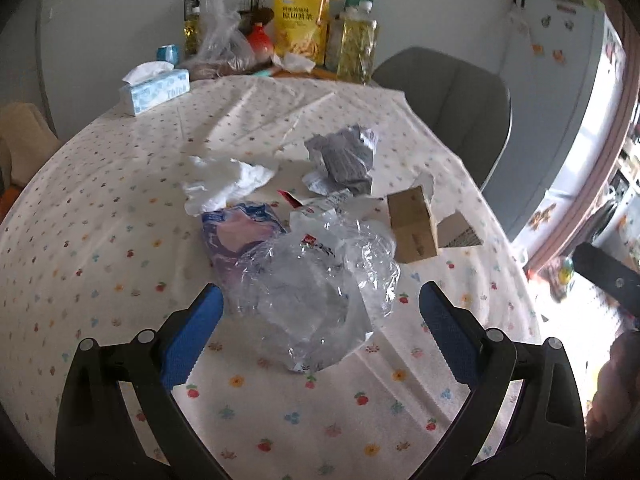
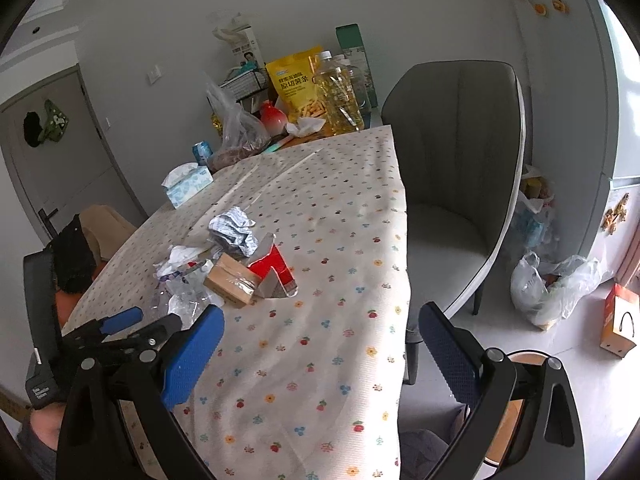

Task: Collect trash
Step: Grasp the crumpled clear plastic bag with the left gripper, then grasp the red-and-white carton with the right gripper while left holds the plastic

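A pile of trash lies on the flowered tablecloth (image 1: pixel 100 216). It holds a clear crumpled plastic bag (image 1: pixel 320 280), a blue-purple wrapper (image 1: pixel 240 232), white crumpled paper (image 1: pixel 228 180), a grey crumpled wrapper (image 1: pixel 344 156) and a small cardboard box (image 1: pixel 412 224). My left gripper (image 1: pixel 320 312) is open, its blue fingers on either side of the plastic bag. My right gripper (image 2: pixel 320 344) is open and empty above the table's near right part. The pile shows in the right wrist view with the box (image 2: pixel 232 284), a red carton (image 2: pixel 276 268) and the left gripper (image 2: pixel 160 316) beside the plastic.
A tissue box (image 1: pixel 156 88), a plastic bag, a yellow snack bag (image 1: pixel 300 24) and an oil bottle (image 1: pixel 356 48) stand at the table's far edge. A grey chair (image 2: pixel 452 184) is at the right side. Filled plastic bags (image 2: pixel 552 292) and a paper bag lie on the floor.
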`<state>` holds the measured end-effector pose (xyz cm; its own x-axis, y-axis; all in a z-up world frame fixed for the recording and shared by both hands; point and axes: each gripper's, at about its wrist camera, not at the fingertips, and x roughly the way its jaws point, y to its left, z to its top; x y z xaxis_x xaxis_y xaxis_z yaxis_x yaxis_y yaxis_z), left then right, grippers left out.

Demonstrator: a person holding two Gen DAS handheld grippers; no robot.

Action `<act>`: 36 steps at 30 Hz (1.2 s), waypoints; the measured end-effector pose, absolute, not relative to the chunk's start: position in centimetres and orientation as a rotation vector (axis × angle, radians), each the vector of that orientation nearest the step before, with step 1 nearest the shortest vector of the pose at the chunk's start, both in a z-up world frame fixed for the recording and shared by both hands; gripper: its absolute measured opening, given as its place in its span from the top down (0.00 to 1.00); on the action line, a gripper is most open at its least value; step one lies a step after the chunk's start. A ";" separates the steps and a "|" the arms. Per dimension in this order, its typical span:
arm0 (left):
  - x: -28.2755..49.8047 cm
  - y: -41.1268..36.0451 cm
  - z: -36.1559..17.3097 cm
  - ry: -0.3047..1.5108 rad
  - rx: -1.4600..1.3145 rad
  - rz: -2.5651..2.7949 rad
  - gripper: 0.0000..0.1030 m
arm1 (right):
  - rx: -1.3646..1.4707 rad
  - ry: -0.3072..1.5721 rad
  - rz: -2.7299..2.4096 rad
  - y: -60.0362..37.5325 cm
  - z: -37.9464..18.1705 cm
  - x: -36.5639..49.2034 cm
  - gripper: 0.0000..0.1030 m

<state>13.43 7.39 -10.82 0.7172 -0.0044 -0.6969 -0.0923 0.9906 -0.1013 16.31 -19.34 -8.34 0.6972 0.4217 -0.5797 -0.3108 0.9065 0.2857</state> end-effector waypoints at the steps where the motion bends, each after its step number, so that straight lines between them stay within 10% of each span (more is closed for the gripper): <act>1: 13.8 7.4 -11.0 0.787 -0.136 0.057 0.06 | 0.170 0.689 0.412 -19.4 -8.4 16.3 0.07; 17: 12.9 9.2 -10.6 0.802 -0.251 0.064 0.15 | 0.084 0.719 0.493 -16.5 -8.5 17.3 0.09; 24: 10.6 10.9 -7.9 0.715 -0.248 0.099 0.15 | 0.008 0.805 0.526 -13.3 -9.6 20.1 0.37; 32: 9.6 12.7 -6.8 0.683 -0.272 0.146 0.15 | 0.081 0.899 0.523 -12.6 -11.4 23.3 0.43; 36: 9.2 12.5 -6.6 0.670 -0.268 0.142 0.15 | 0.125 0.951 0.554 -12.4 -12.3 24.2 0.81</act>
<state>9.22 12.48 -6.57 0.7758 0.0438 -0.6294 -0.2155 0.9560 -0.1991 24.24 -12.41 -12.27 0.4539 0.5010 -0.7368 -0.3942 0.8545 0.3382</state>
